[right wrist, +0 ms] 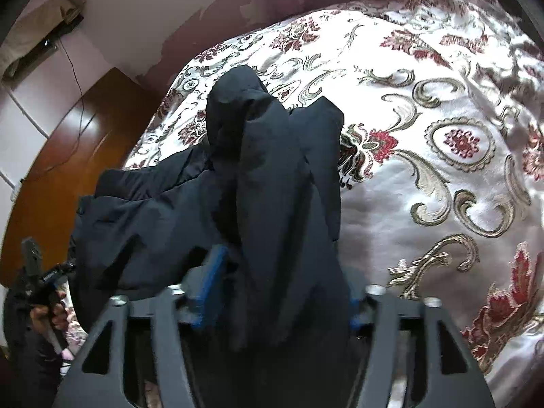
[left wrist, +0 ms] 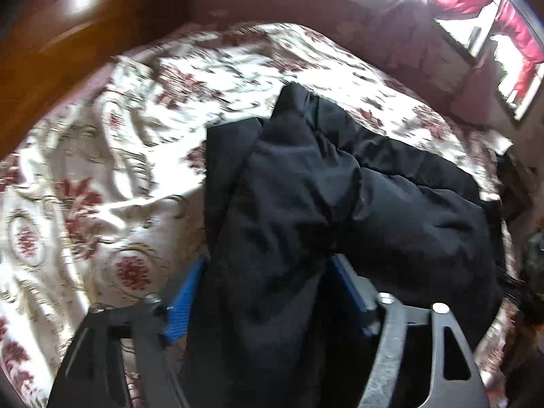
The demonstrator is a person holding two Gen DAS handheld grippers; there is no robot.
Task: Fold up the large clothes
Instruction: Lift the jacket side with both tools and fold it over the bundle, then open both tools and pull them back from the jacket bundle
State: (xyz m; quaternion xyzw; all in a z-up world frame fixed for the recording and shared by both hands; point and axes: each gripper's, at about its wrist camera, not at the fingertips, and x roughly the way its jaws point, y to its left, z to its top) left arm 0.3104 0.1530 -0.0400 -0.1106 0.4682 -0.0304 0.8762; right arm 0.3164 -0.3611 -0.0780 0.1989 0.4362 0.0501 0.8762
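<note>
A large black jacket (left wrist: 340, 197) lies bunched on a bed with a white floral cover (left wrist: 102, 142). My left gripper (left wrist: 265, 278) is shut on a fold of the jacket, which drapes between its blue pads (left wrist: 185, 299) and hides the tips. In the right wrist view the same black jacket (right wrist: 272, 176) hangs up between the blue pads (right wrist: 210, 285) of my right gripper (right wrist: 282, 289), which is shut on it. The jacket's body spreads to the left there, over the floral cover (right wrist: 442, 136). The left gripper (right wrist: 37, 272) and its hand show at the far left.
A brown wooden headboard (left wrist: 68, 34) stands at the bed's far left, and shows in the right wrist view (right wrist: 68, 156). A window with red curtains (left wrist: 493, 17) is at the back right. A cable (right wrist: 74, 78) runs down the pale wall.
</note>
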